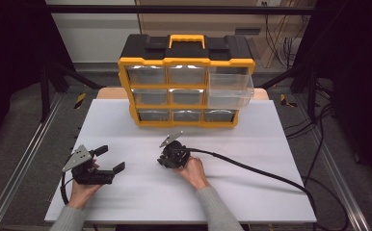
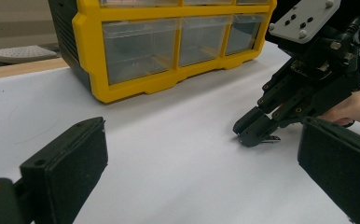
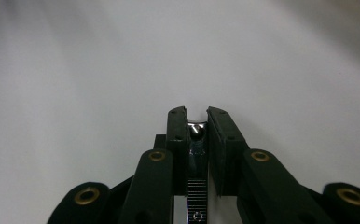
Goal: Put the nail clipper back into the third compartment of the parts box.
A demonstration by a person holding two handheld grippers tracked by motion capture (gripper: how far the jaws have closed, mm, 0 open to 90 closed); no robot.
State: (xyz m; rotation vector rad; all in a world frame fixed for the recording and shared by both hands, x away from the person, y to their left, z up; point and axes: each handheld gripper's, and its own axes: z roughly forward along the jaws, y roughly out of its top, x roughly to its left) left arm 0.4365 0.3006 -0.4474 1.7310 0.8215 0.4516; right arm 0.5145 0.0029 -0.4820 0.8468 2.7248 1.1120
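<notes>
A: Right claw [image 3: 197,122], state?

B: Pressed together on a small shiny metal piece [image 3: 196,161]. In the right gripper view it sits between the two black jaws: a polished strip with a ribbed patch near the bottom and a rounded bright end by the tips. It looks like a nail clipper, but I cannot confirm that.

A: Where is the piece relative to the surface?

B: In the left gripper view the right claw [image 2: 255,132] points down, tips at the white surface [image 2: 169,140], with a bit of metal [image 2: 270,138] poking out beside them. Whether the piece touches the surface I cannot tell. In the high view the right claw [image 1: 167,160] is mid-surface, in front of the organizer, held by the right hand [image 1: 192,171].

A: Left claw?

B: Spread wide. In the high view the left claw [image 1: 111,159] lies low at the left part of the surface [image 1: 251,192], held by the left hand [image 1: 83,190]; nothing between the jaws. The left gripper view shows its two pads far apart, with bare surface between.

A: The organizer?

B: A yellow and black drawer organizer [image 1: 186,86] stands at the far side of the surface, a yellow handle on top and clear drawers in three rows. One drawer [image 1: 230,86] at the upper right is pulled out, and looks larger than the others. The bottom row shows in the left gripper view [image 2: 169,46], all shut there.

A: Cabling?

B: A black cable [image 1: 261,171] trails from the right claw to the right across the surface.
</notes>
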